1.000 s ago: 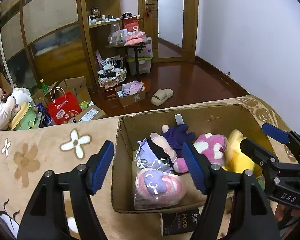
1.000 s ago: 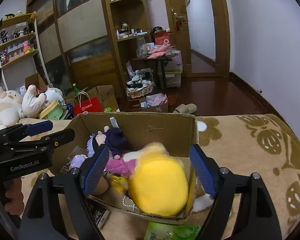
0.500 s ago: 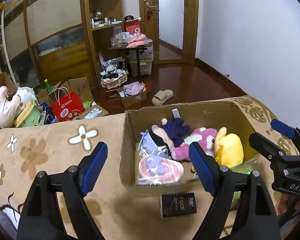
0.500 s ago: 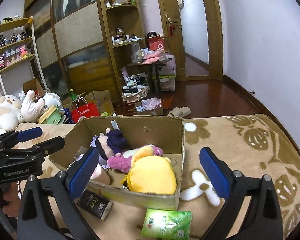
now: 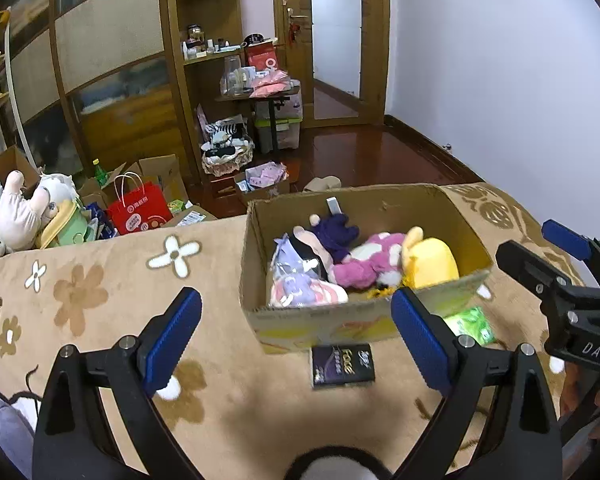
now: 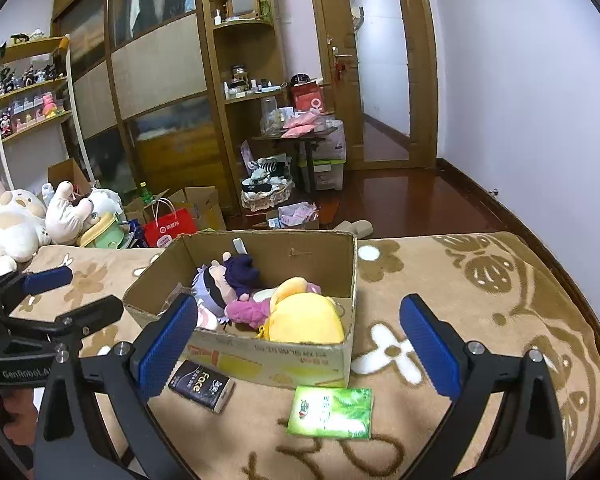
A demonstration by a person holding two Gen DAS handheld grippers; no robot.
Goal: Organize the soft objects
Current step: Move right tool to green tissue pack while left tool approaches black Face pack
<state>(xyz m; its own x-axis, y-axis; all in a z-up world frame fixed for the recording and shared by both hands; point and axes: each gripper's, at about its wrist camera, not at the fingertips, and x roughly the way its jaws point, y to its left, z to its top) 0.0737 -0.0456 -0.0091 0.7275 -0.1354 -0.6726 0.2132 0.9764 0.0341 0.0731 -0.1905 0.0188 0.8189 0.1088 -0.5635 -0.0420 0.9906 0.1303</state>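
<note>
My right claw (image 6: 296, 340) is hovering wide open with nothing between its blue pads, aimed at the near wall of the cardboard box (image 6: 284, 364). My left claw (image 5: 296, 338) is spread just as wide and gripping nothing, hanging over the same near edge from the other side.

Inside the box, the yellow plush (image 6: 306, 316) is lying against the near right corner, and the pink plush (image 6: 246, 310) is pressing up beside it. The purple-haired doll (image 6: 242, 274) is sitting behind them, next to a pale doll with a dark hairband (image 6: 212, 284). From the left wrist view, a bagged pink-and-lilac plush (image 5: 300, 290) is filling the left end of the box.

Just in front of the box, a black packet (image 6: 201, 386) is lying on the flowered blanket (image 6: 480, 300), and a green tissue pack (image 6: 330, 412) is lying near it to the right.

Beyond the blanket, big white plush toys (image 6: 16, 228) are piling up on the left, with a red paper bag (image 6: 170, 230) on the floor behind.
</note>
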